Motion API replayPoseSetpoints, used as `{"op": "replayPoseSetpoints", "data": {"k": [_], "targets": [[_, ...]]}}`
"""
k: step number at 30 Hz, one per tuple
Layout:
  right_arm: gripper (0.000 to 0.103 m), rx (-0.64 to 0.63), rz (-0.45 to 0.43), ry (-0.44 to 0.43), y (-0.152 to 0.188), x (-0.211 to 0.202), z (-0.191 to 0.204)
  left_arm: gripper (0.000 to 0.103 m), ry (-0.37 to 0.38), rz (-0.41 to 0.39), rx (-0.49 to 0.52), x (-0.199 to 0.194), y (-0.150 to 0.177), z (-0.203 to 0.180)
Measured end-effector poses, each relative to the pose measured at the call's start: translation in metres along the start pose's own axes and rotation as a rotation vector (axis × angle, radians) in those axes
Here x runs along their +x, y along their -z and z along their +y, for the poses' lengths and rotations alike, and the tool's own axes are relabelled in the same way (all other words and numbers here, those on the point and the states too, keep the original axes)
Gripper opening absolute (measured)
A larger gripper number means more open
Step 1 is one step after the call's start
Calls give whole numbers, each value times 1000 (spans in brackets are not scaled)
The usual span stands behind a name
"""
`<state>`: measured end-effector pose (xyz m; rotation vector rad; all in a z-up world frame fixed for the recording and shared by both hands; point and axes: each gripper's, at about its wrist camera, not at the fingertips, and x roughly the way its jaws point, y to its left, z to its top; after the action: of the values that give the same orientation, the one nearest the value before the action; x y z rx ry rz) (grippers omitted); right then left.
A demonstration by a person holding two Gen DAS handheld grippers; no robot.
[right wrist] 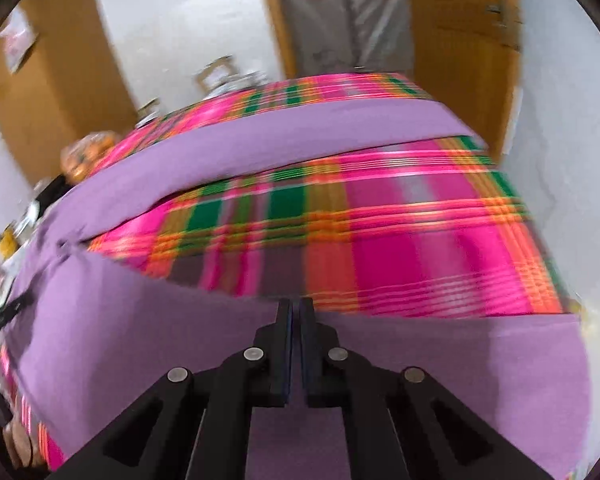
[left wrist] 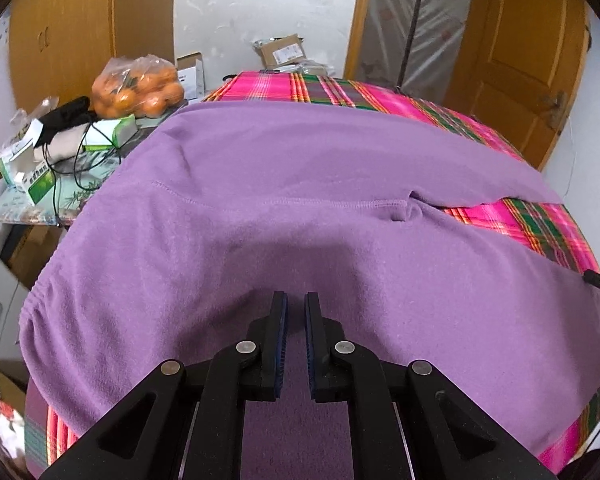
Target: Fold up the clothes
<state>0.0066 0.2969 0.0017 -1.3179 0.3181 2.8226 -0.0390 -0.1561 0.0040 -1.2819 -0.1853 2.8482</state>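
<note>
Wooden doors and white walls ring our plaid-covered table point(left wrist: 540, 220). Our left gripper point(left wrist: 295, 308) hovers over the purple trousers point(left wrist: 260, 208), jaws a narrow gap apart, holding nothing. Our right gripper point(right wrist: 295, 312), jaws nearly closed and apparently empty, sits at the near leg's edge. Outward, the trousers lie spread flat, legs parted, likely so edges can be matched.

Table under pink plaid cloth point(left wrist: 540, 220), purple fleece trousers point(left wrist: 300, 168) spread flat across it

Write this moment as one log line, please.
purple pants spread flat on plaid cloth | left tool slightly open, empty | right tool shut, empty
</note>
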Motion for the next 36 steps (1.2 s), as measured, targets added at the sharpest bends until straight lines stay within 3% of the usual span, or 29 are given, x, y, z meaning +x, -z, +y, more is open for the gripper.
{"op": "replayPoseSetpoints", "data": {"k": [8,22,29,36], "targets": [[7,1,2,35,2,-2,1,8,-8,6,17,-3,4,-3],[8,-289,35,-203,5,12,122,8,-57,-23,57,-12,-8,-17],[11,-351,43,-199,11,19,141,8,-68,15,58,2,1,-16],[12,-359,47,-184,12,26,143,9,-67,-17,70,2,6,-17]]}}
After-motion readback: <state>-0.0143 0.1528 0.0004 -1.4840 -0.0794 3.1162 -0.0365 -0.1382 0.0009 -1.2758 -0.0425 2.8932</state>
